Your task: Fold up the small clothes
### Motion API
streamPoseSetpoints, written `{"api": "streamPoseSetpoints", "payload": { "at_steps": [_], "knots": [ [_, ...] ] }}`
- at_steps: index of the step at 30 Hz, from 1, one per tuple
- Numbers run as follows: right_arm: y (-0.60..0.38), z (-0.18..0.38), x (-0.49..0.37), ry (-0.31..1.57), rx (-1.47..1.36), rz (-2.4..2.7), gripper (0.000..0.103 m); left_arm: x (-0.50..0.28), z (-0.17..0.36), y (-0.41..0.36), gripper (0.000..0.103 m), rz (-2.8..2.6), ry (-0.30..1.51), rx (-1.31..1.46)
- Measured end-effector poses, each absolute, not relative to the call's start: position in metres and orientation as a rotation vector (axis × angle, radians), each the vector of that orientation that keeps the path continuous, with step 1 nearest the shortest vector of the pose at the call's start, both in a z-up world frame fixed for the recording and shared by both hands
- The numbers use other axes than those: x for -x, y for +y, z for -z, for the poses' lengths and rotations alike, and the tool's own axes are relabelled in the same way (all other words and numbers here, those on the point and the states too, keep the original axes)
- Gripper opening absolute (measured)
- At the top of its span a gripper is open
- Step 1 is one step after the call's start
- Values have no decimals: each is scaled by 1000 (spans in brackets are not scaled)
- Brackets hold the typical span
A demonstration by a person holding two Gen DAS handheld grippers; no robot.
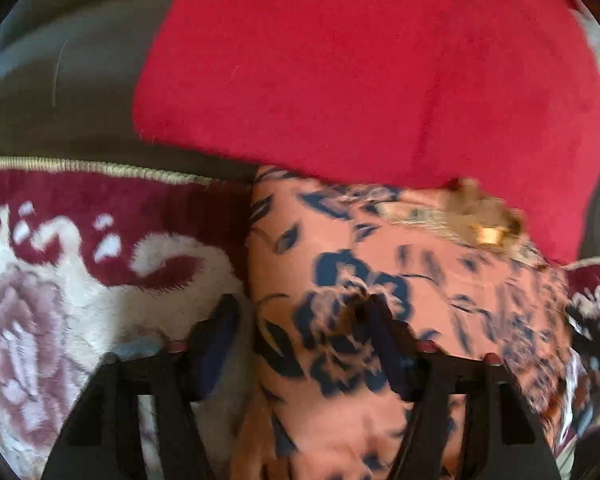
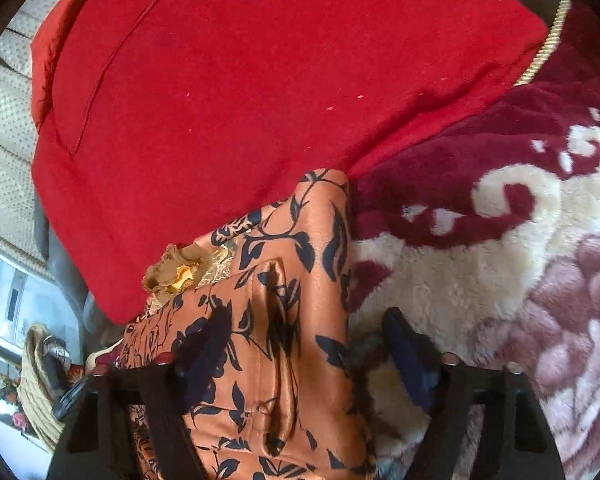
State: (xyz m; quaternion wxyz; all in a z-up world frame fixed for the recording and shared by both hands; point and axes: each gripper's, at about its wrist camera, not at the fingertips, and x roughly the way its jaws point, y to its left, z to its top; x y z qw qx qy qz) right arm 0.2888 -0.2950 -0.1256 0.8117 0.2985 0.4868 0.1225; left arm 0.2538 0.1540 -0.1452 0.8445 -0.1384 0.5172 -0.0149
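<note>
Orange floral garment (image 1: 380, 280) lies at lower centre, below the red cloth (image 1: 360, 68), on a fleecy blanket (image 2: 480, 280). Left gripper (image 1: 300, 320) and right gripper (image 2: 304, 332) both spread apart, straddling its edge, gripping nothing.

Garments on the blanket

The floral garment (image 2: 268, 320) lies on the plush blanket (image 2: 500, 280); the plain cloth (image 2: 260, 80) sits at its 12 o'clock, edges overlapping.

Satiny orange garment (image 2: 284, 320), matt red cloth (image 2: 260, 80) — fluffy blanket (image 2: 480, 280)
</note>
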Motion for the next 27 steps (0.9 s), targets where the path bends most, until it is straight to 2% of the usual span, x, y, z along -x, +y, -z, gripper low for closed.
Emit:
{"api": "streamPoseSetpoints", "payload": {
  "at_steps": [1,3,5,7,8,10,11,13,15,16,17,18,19,21,22,23,24,25,27],
  "knots": [
    [-291,128,-292,1062,-629,-282,17,-254,144,155,7,36,1089,284],
    [-279,127,-297,1115,-553,-287,14,-245,125,154,8,31,1028,271],
    [-269,101,-292,1065,-433,-246,10,-229,111,155,8,22,955,262],
    [-276,86,-286,1001,-419,-215,10,-231,130,155,8,-9,996,211],
    [-281,93,-287,1021,-419,-184,10,-234,149,161,9,-33,1041,243],
    [-290,125,-292,1114,-468,-170,13,-230,148,168,9,-25,1012,293],
    [-296,131,-289,1101,-507,-180,15,-227,142,169,9,-21,995,294],
    [-312,128,-280,1051,-609,-172,29,-222,135,169,10,-7,974,274],
    [-320,120,-277,1042,-615,-158,33,-217,134,172,12,6,980,269],
    [-322,114,-277,1024,-611,-168,35,-214,134,173,17,8,984,279],
    [-326,109,-276,1007,-610,-178,40,-215,136,173,30,6,991,292],
    [-328,103,-279,988,-608,-184,64,-215,136,173,37,11,993,310],
    [-329,100,-283,981,-601,-169,77,-214,134,172,51,19,983,331],
    [-329,99,-294,980,-586,-157,79,-215,135,171,52,19,965,317],
    [-328,102,-301,996,-591,-181,68,-220,134,166,13,4,972,287],
    [-326,105,-307,1010,-591,-211,47,-227,136,163,10,-31,1004,250],
    [-324,108,-310,1032,-568,-217,7,-232,143,169,10,-47,1034,303],
    [-325,117,-313,1072,-545,-182,7,-234,142,171,10,-56,1042,330],
    [-347,135,-311,1087,-683,-137,8,-231,132,173,9,-66,1040,367]
  ]
}}
